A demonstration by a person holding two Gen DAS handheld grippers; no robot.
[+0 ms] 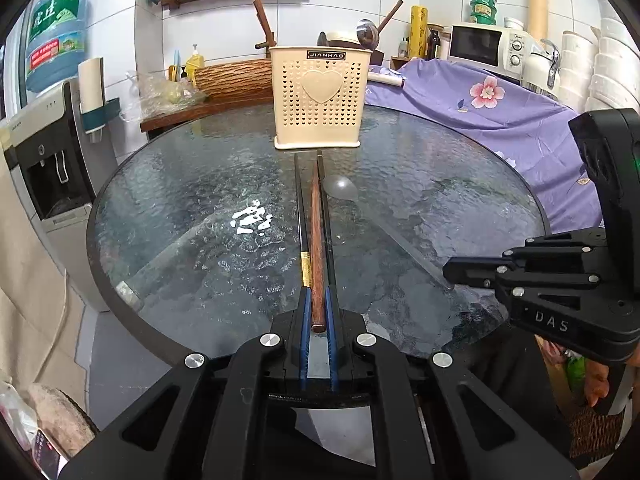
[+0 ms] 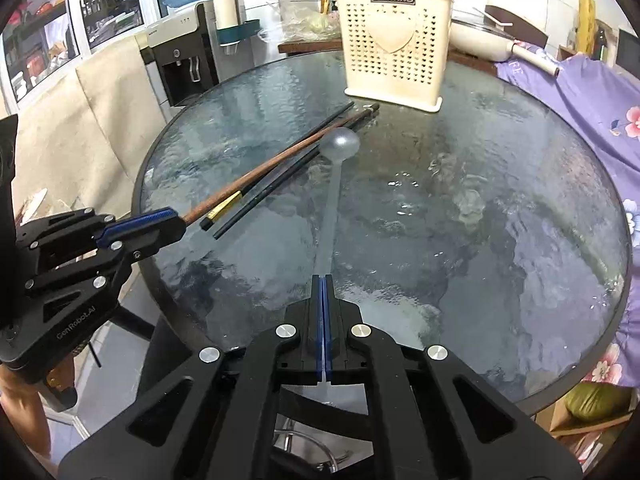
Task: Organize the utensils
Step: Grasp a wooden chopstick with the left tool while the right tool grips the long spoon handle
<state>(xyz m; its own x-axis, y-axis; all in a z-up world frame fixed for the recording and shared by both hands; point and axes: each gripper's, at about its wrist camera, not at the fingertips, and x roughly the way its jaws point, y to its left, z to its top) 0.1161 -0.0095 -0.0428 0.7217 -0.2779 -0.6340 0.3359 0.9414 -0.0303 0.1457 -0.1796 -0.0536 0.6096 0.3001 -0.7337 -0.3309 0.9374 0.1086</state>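
A cream perforated utensil holder (image 1: 320, 96) (image 2: 394, 52) stands at the far side of the round glass table (image 1: 180, 200) (image 2: 480, 220). My left gripper (image 1: 318, 300) (image 2: 178, 224) is shut on the near end of a brown wooden chopstick (image 1: 317, 240) (image 2: 272, 164) that points toward the holder. Two black chopsticks (image 1: 299, 208) (image 2: 280, 184), one with a gold band, lie along either side of it on the glass. My right gripper (image 2: 322, 280) (image 1: 450, 270) is shut on the handle of a translucent grey spoon (image 2: 340, 144) (image 1: 340, 188), whose bowl lies near the chopstick tips.
A purple floral cloth (image 1: 480, 112) (image 2: 592, 92) covers the surface right of the table. A water dispenser (image 1: 52, 160) (image 2: 180, 52) stands to the left. A wooden bench with a plastic bag (image 1: 168, 92) sits behind the holder, a microwave (image 1: 484, 46) further back.
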